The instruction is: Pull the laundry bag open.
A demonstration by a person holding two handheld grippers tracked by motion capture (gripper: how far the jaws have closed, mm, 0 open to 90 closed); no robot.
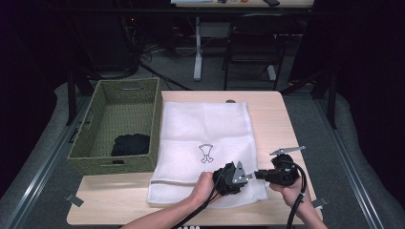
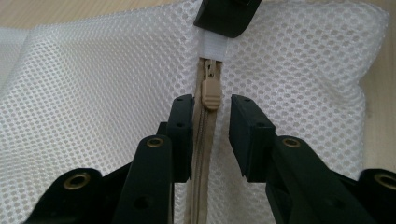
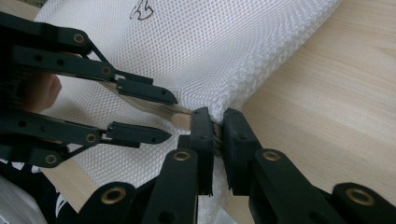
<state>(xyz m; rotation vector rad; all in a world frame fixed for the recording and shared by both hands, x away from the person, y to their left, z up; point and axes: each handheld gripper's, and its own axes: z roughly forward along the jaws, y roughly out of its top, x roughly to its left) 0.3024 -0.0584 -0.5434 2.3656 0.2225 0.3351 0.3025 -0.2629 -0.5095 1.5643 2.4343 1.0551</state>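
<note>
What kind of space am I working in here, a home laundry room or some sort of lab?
Most likely a lab or recording workspace, not a home: the small wooden table sits inside dark curtains, with loose cables on the floor and a folding chair beside another desk's leg.

A light wooden tabletop (image 1: 286, 124) stands in a dim room, lit from above while the edges of the room fall into near darkness. Grey carpeted floor (image 1: 43, 143) surrounds it, with metal rails (image 1: 351, 167) running along both sides and black cables (image 1: 157, 76) trailing across the floor behind. Farther back stand a dark folding chair (image 1: 253, 43) and the white leg of another table (image 1: 197, 47), with dark curtains or panels (image 1: 363, 47) closing off the right side.
</note>
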